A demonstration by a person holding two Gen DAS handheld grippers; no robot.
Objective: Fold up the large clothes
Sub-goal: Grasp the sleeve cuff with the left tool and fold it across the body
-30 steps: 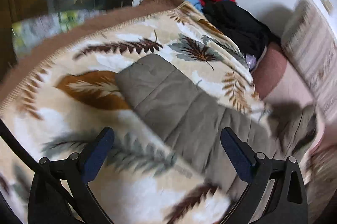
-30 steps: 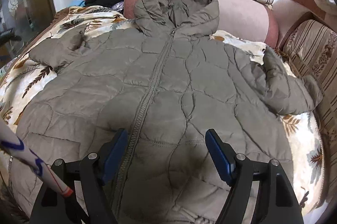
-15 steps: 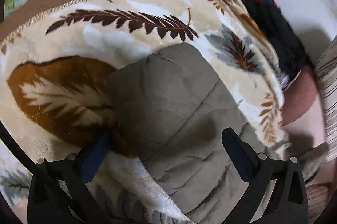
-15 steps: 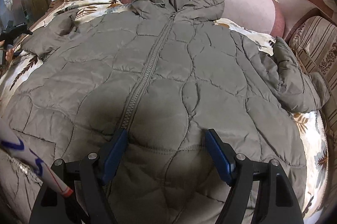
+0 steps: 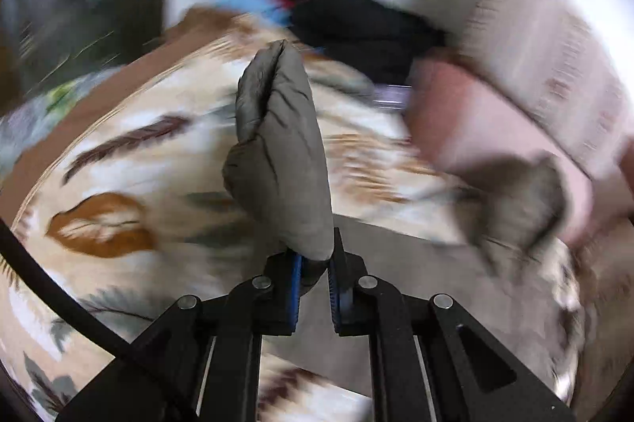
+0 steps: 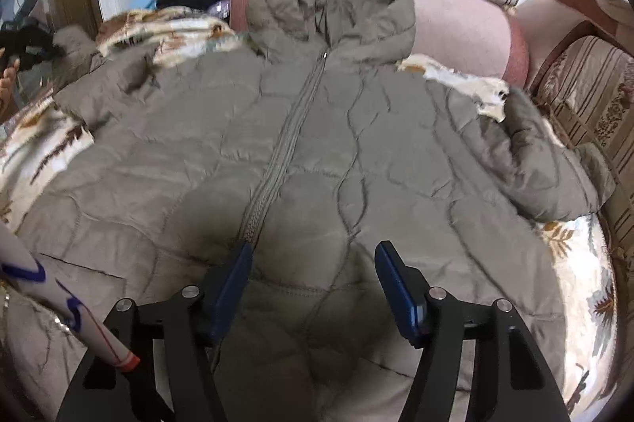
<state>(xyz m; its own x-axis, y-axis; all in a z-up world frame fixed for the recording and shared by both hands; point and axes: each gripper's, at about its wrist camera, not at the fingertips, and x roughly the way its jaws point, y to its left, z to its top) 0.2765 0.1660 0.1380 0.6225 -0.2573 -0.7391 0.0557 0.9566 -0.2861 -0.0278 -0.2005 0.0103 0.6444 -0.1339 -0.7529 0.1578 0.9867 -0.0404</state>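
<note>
The left gripper [image 5: 315, 277] has just been closing and is now clamped on the cuff of an olive quilted jacket's sleeve [image 5: 279, 152], the padded tube rising from the jaws toward twelve o'clock above a leaf-print blanket [image 5: 119, 184]; the left wrist view is blurred. The jacket [image 6: 317, 152] lies front-up and zipped on that blanket over a sofa, hood [image 6: 333, 6] at twelve o'clock against a pink bolster [image 6: 459, 25], its other sleeve [image 6: 554, 176] trailing toward three o'clock. The right gripper [image 6: 313, 283] hovers low over the hem at six o'clock, its jaws partly open after just closing a little, a ridge of padding between them that the pads do not visibly pinch. The jacket looks light, puffy and slick, likely to spring back from a fold; cuffs, hem and stitched seams seem the surest holds.
</note>
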